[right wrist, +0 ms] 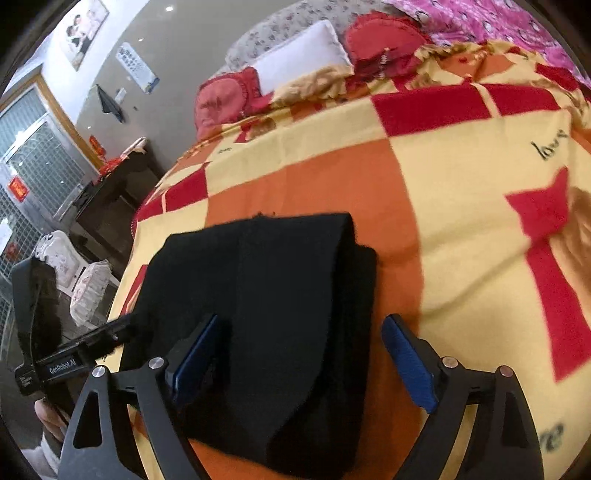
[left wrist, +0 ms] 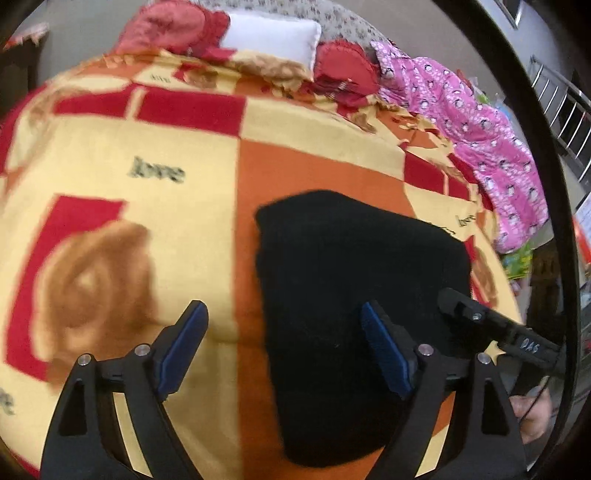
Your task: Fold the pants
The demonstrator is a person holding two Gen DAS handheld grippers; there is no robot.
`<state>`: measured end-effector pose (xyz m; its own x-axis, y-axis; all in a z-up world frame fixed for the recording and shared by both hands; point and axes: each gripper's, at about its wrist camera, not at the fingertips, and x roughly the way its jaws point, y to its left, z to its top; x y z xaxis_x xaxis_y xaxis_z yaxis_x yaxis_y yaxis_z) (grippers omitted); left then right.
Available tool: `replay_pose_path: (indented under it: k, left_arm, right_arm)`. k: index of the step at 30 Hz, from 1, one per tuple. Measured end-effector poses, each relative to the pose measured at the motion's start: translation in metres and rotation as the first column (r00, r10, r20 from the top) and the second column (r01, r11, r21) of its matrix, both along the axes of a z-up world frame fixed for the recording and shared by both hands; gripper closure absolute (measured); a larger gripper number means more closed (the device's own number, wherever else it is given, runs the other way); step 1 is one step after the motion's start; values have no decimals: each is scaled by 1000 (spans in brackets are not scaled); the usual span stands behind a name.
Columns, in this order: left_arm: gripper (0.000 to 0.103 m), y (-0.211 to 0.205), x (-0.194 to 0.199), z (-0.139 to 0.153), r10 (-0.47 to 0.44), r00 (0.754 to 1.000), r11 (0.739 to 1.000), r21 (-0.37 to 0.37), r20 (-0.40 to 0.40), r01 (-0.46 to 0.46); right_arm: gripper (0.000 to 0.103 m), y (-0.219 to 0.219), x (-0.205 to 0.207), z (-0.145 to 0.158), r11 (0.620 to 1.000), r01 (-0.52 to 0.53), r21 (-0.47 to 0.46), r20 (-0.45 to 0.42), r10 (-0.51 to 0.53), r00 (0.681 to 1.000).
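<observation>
Left wrist view: folded black pants (left wrist: 354, 314) on the blanket (left wrist: 110, 221).
Both left gripper (left wrist: 284, 354) and right gripper (right wrist: 299, 363) hang wide apart, empty, above them.

1 folded black pants (left wrist: 354, 295), 1 checked blanket (left wrist: 147, 221), 2 red pillows (left wrist: 166, 29) (left wrist: 347, 70), 1 white pillow (left wrist: 273, 37), 1 pink patterned garment (left wrist: 480, 125), 2 grippers: left gripper (left wrist: 284, 343), right gripper (right wrist: 299, 358), both spread wide.
</observation>
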<state>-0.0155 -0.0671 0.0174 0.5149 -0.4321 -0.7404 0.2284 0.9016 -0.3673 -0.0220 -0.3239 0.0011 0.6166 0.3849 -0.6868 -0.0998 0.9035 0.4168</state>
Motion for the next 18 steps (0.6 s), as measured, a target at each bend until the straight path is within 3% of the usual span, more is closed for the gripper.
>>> replay_pose_path:
  k: [2,3,4,8,14,18]
  left_arm:
    - [18,-5,6,-7,-16,999,999,-42,-33,14]
    - [19,-9,5,-6,-17,1000,999,-41,-11,17]
    - [35,-14,5,-5,-43,999,998,-43,-1,43]
    - [54,-24,5,8,-77,997,997,-29,16,77]
    - [59,-16,29,42,-73,995,996,-49,69,77]
    - [57,-12,57,39,-21,998,1000,-21,67,22]
  right_arm:
    - [16,6,5,0,1000,-25,-12,23,26,999]
    - [18,8,6,0,1000,-22,-19,25,23,999]
    - [22,11,6,1,999,-25,-37,33,26,999]
    - [34,12,8,10,999,-15,-46,24,16,1000]
    - [35,16,31,41,996,7,-85,77,0,997]
    - [33,27,65,49,993,-7,-115,102,19,995]
